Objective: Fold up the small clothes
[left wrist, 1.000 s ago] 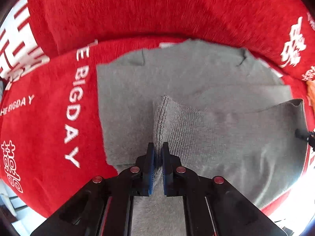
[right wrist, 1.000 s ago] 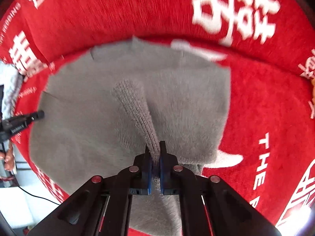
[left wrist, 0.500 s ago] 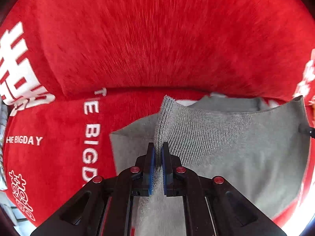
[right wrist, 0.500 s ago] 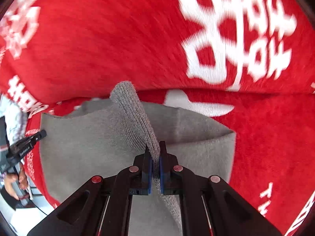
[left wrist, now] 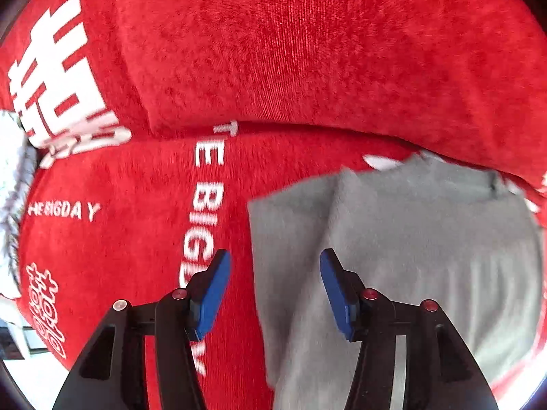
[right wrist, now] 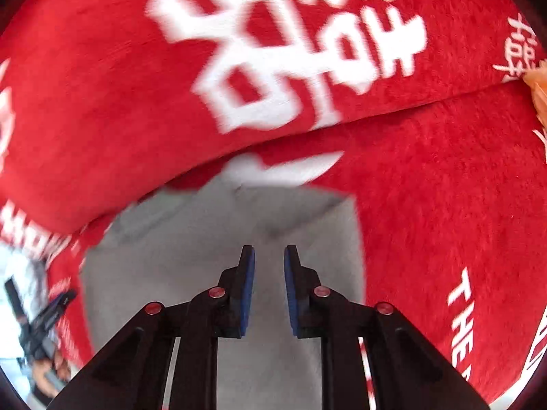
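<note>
Both tongs have just been opening to let go: left gripper (left wrist: 271, 266) wide, right gripper (right wrist: 269, 261) narrowly apart, nothing between them; grey garment (left wrist: 410, 239) lies folded on the red sofa cover (left wrist: 307, 51)

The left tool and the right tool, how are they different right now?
The left tool has its blue pads far apart; the right tool shows only a narrow gap. Both have just been opening, and neither has cloth between its pads. The left tool sits over the grey garment's left edge, one pad above the red cover; the right tool sits fully above the garment. Both are black with blue pads and point down.
</note>
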